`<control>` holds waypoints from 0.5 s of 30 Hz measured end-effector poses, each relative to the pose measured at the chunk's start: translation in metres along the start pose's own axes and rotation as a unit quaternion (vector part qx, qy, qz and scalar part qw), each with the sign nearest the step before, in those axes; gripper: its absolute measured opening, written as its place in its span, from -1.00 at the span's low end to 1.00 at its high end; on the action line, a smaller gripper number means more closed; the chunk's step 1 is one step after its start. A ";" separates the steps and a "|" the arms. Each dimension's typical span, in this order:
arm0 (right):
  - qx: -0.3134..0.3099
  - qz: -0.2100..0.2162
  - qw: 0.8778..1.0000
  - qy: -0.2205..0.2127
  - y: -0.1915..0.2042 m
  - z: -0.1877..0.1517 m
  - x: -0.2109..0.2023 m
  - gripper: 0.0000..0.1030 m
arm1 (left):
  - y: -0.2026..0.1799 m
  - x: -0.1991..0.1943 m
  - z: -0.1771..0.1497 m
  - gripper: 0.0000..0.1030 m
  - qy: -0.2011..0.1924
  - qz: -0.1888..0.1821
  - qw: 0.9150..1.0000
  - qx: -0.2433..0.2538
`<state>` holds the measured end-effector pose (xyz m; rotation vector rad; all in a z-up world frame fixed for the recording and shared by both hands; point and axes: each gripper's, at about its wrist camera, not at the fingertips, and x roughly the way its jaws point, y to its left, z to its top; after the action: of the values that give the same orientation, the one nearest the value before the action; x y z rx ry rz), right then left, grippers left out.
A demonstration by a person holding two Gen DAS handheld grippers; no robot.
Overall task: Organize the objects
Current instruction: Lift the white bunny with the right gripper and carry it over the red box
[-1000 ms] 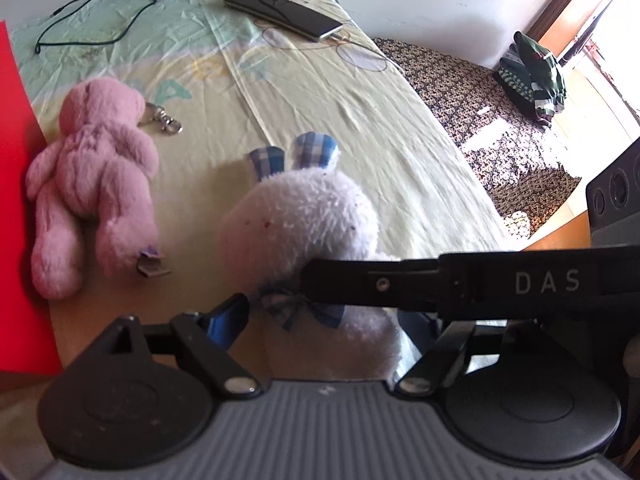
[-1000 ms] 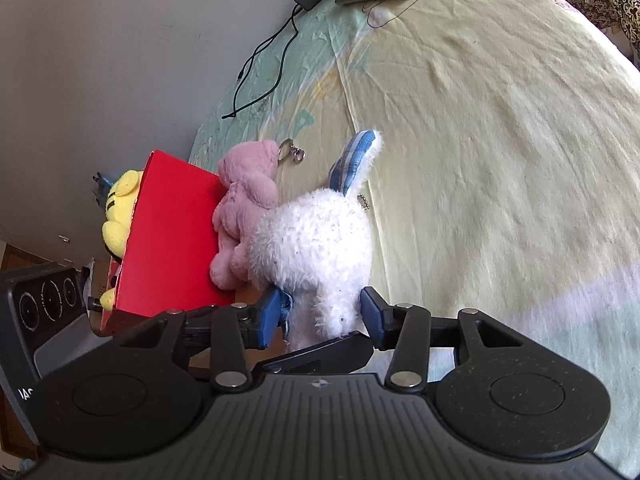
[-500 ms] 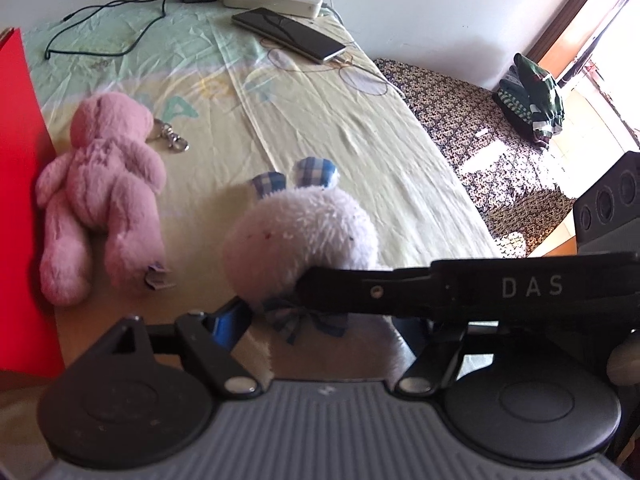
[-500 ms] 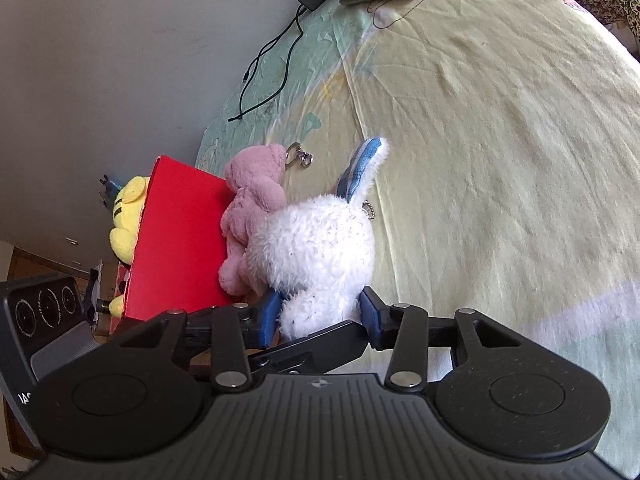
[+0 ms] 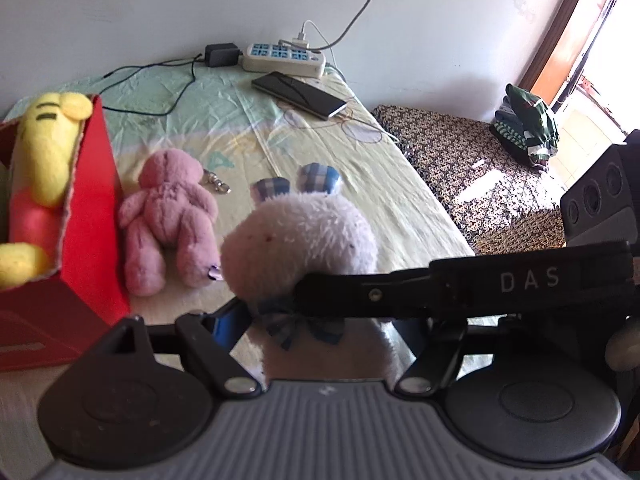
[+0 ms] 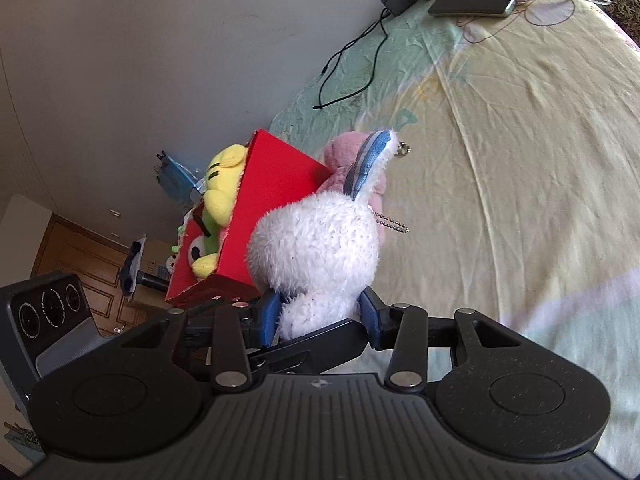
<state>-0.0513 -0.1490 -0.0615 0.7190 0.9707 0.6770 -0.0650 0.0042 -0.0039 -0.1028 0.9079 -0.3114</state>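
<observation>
White plush rabbit: we grasp it in both the left gripper and right gripper, above the bed sheet; beside it, pink bear and red box.

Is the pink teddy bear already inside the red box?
No, the pink teddy bear lies on the bed sheet beside the red box.
</observation>
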 end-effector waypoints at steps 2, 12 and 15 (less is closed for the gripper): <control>-0.007 0.004 1.000 0.001 0.010 -0.003 0.000 -0.13 | 0.001 -0.012 -0.001 0.43 -0.010 0.005 1.000 0.006; -0.039 0.010 0.999 -0.023 0.065 -0.015 0.011 -0.13 | 0.027 -0.066 -0.003 0.43 -0.054 -0.005 0.997 0.047; -0.035 0.007 0.999 -0.039 0.083 -0.021 0.024 -0.13 | 0.046 -0.082 -0.001 0.43 -0.060 -0.012 0.996 0.063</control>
<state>-0.0762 -0.0770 -0.0155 0.6863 0.8672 0.6875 -0.1030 0.0737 0.0477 -0.0156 0.7675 -0.3795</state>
